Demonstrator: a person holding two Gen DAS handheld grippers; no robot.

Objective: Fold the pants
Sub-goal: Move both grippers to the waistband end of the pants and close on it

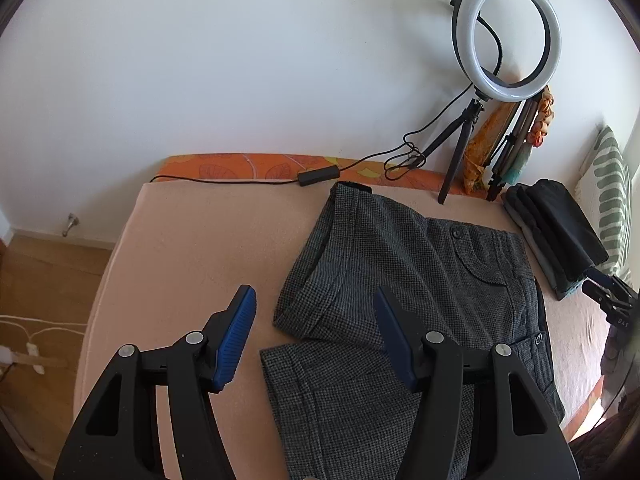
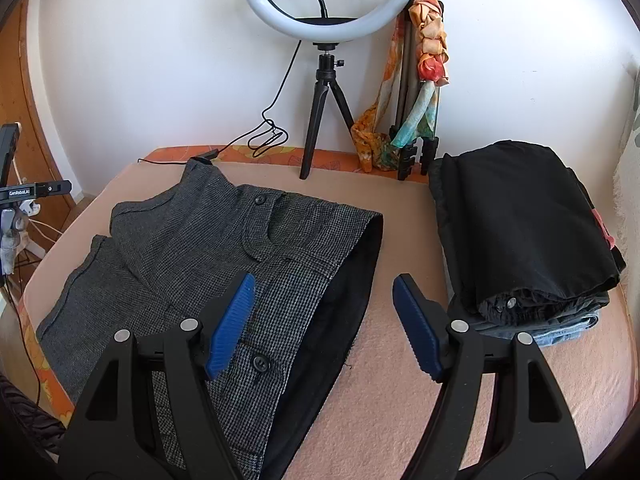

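Grey checked pants lie partly folded on a pink-covered bed, with a leg end doubled over near me. My left gripper is open and empty, above the pants' left edge. In the right wrist view the pants lie left of centre, the waistband and its black lining open toward me. My right gripper is open and empty, above the waistband edge. The right gripper also shows in the left wrist view at the far right.
A stack of folded dark clothes lies on the bed at the right. A ring light on a tripod with its cable, and a scarf-wrapped stand, stand at the wall. Wooden floor lies left of the bed.
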